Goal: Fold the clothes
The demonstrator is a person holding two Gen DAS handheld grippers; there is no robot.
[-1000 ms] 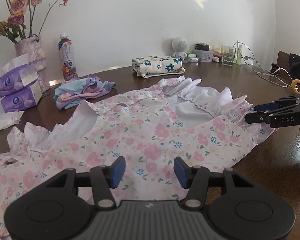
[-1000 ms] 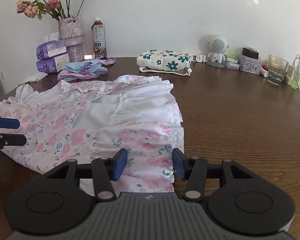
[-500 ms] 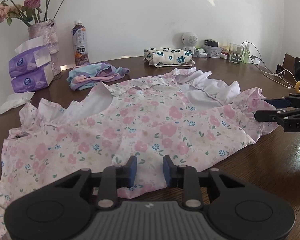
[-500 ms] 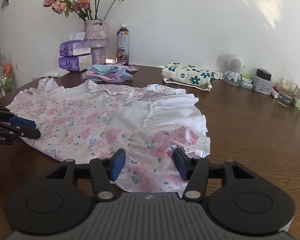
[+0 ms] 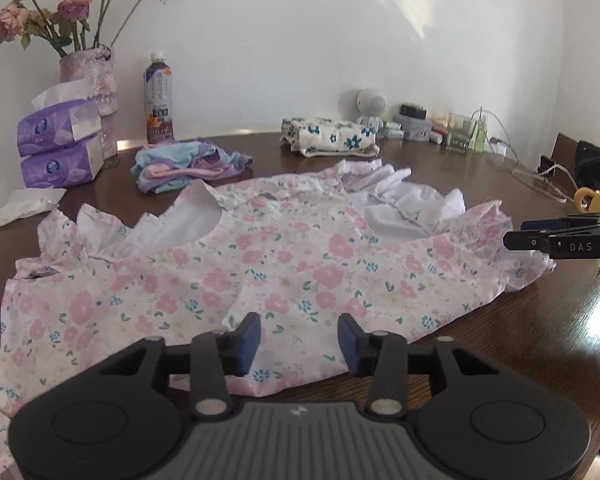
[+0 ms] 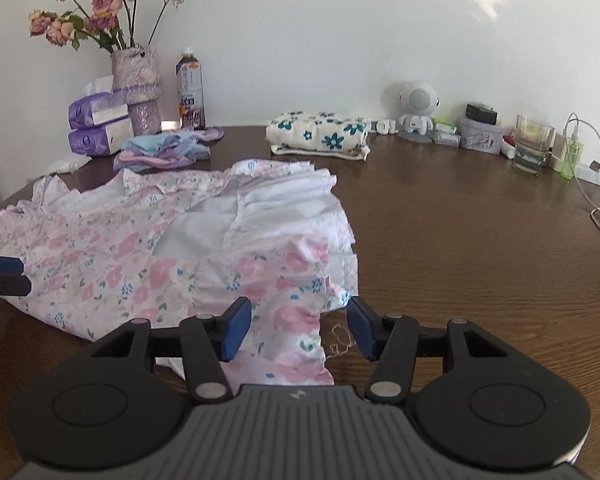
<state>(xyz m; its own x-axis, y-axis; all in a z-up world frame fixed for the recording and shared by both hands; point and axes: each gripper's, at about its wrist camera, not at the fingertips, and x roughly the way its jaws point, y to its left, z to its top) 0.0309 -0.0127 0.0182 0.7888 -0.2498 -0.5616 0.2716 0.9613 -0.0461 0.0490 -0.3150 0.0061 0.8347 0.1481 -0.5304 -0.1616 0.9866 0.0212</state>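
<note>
Your left gripper (image 5: pixel 299 340) has its fingers apart, nothing between them but the near hem of the floral dress (image 5: pixel 260 264) lying under the gap. Your right gripper (image 6: pixel 299 328) is also spread wide, straddling the ruffled corner at the dress's right end; a loose thread sits just by its right finger.

The dress lies flat on the brown table (image 6: pixel 480 240), long axis running left to right across both views. Near edge faces you, white lining and frilled sleeves on the far side. Each gripper sits at its own end of the near hem: left one mid-hem, right one at the corner. So neither is closer overall; each has its own grab point directly ahead and below.

My read: the next step is pinching the near hem with both and carrying it away from you over the far edge. The fabric looks thin and floppy, so expect sag between the two grips and ruffles bunching at the right end.

Clutter is all on the far side:
- pastel pile of clothes (image 5: pixel 188 166) near the far left edge of the dress
- folded blue-flower bundle (image 6: pixel 318 134) behind, clear of it
- tissue packs (image 5: pixel 60 148), vase (image 6: pixel 136 88), bottle (image 6: pixel 190 88) farther back
- glass (image 6: pixel 534 150) and cables off to the right, well apart

Only the pastel pile looks close enough to catch the fold.
</note>
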